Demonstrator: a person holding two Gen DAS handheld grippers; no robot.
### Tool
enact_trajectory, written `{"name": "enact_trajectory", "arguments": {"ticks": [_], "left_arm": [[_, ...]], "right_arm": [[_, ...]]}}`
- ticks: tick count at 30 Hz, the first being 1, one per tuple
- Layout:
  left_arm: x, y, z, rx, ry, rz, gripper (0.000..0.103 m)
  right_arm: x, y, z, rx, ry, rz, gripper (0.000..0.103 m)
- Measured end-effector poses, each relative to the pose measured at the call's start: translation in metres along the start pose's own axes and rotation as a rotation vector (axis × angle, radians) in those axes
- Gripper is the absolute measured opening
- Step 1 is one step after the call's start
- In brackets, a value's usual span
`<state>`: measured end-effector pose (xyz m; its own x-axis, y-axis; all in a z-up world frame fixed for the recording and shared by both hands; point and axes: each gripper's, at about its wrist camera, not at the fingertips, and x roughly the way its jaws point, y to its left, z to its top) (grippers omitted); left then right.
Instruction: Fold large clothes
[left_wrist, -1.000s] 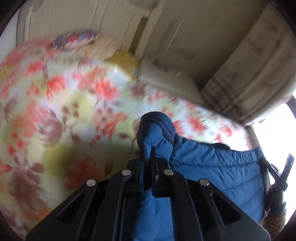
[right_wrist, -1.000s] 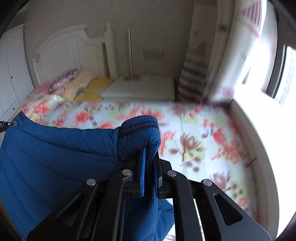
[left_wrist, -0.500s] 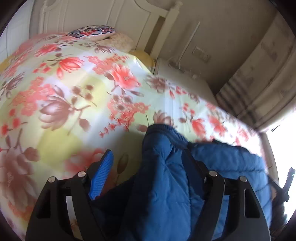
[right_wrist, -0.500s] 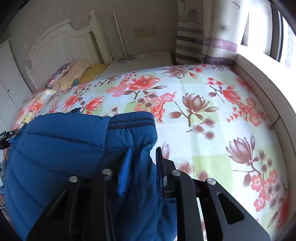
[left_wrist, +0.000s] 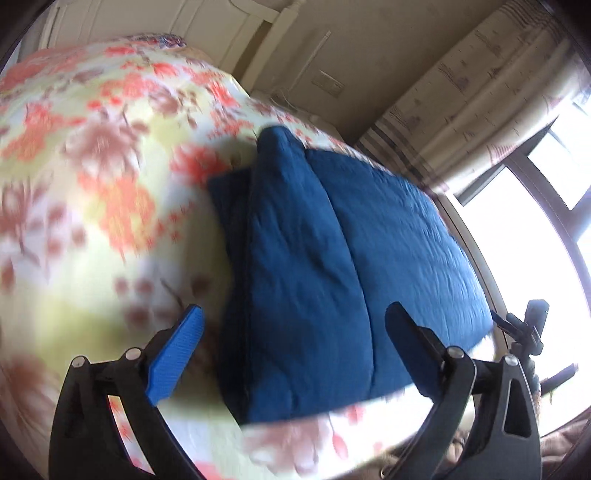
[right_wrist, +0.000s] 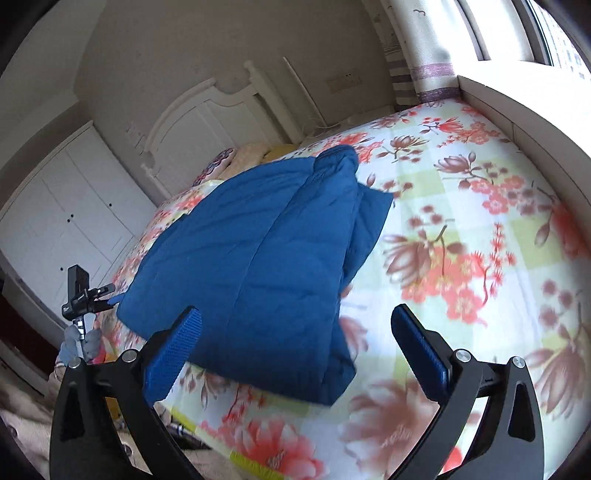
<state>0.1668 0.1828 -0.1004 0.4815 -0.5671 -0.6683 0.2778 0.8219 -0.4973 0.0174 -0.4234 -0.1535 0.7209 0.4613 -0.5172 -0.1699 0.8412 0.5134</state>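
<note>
Both grippers have let go of the blue jacket (left_wrist: 332, 266) they were clamping. Left gripper (left_wrist: 295, 332) and right gripper (right_wrist: 295, 332) show jaws spreading wide, nothing pressed between them. Just ahead of each, the folded jacket lies on the floral bedspread (right_wrist: 461, 229); beyond stands a white headboard (right_wrist: 207, 122).

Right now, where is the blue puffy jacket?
The blue puffy jacket lies folded on the flowered bedspread, near the foot edge of the bed. Both wrist views show it just ahead of the grippers.
</note>
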Motion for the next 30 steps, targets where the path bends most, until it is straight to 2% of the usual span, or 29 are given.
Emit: {"name": "enact_trajectory", "arguments": {"ticks": [1, 3, 5, 6, 7, 8, 9, 10, 12, 14, 18, 23, 27, 29, 30], "left_arm": [[0.004, -0.002, -0.008, 0.002, 0.009, -0.005, 0.098], [0.017, -0.007, -0.019, 0.013, 0.015, 0.01, 0.098], [0.024, -0.015, -0.021, 0.005, -0.021, 0.008, 0.094], [0.024, -0.017, -0.02, -0.006, -0.032, 0.014, 0.081], [0.022, -0.021, -0.02, -0.023, -0.046, 0.032, 0.072], [0.019, -0.024, -0.019, -0.024, -0.06, 0.035, 0.067], [0.013, -0.027, -0.02, -0.018, -0.078, 0.04, 0.054], [0.008, -0.027, -0.022, -0.008, -0.096, 0.053, 0.046], [-0.001, -0.026, -0.029, -0.004, -0.085, 0.031, 0.043], [-0.004, -0.028, -0.04, 0.013, -0.071, 0.045, 0.043], [-0.013, -0.027, -0.06, -0.001, -0.068, 0.036, 0.043], [-0.018, -0.023, -0.072, -0.036, -0.075, 0.033, 0.044], [-0.022, -0.013, -0.07, -0.097, -0.109, 0.043, 0.058], [-0.032, -0.012, -0.065, -0.131, -0.18, 0.106, 0.063], [-0.037, -0.015, -0.063, -0.134, -0.206, 0.119, 0.064]], "right_arm": [[-0.001, 0.002, -0.01, -0.007, 0.006, 0.008, 0.098], [0.004, 0.007, -0.023, -0.042, 0.015, 0.008, 0.072], [0.01, 0.014, -0.027, -0.076, -0.016, -0.004, 0.048], [0.011, 0.017, -0.029, -0.087, -0.025, -0.005, 0.042], [0.009, 0.02, -0.032, -0.081, -0.035, -0.022, 0.031], [0.002, 0.022, -0.033, -0.073, -0.052, -0.028, 0.025], [-0.004, 0.023, -0.034, -0.074, -0.069, -0.029, 0.022], [-0.014, 0.026, -0.039, -0.084, -0.09, -0.039, 0.019], [-0.027, 0.028, -0.046, -0.089, -0.097, -0.041, 0.019], [-0.035, 0.029, -0.056, -0.083, -0.085, -0.033, 0.018], [-0.05, 0.026, -0.078, -0.046, -0.062, -0.021, 0.018], [-0.059, 0.028, -0.088, -0.012, -0.034, 0.002, 0.019], [-0.056, 0.021, -0.072, 0.004, -0.042, -0.021, 0.021], [-0.052, 0.021, -0.051, -0.013, -0.092, -0.093, 0.022], [-0.048, 0.028, -0.038, -0.053, -0.108, -0.1, 0.022]]}}
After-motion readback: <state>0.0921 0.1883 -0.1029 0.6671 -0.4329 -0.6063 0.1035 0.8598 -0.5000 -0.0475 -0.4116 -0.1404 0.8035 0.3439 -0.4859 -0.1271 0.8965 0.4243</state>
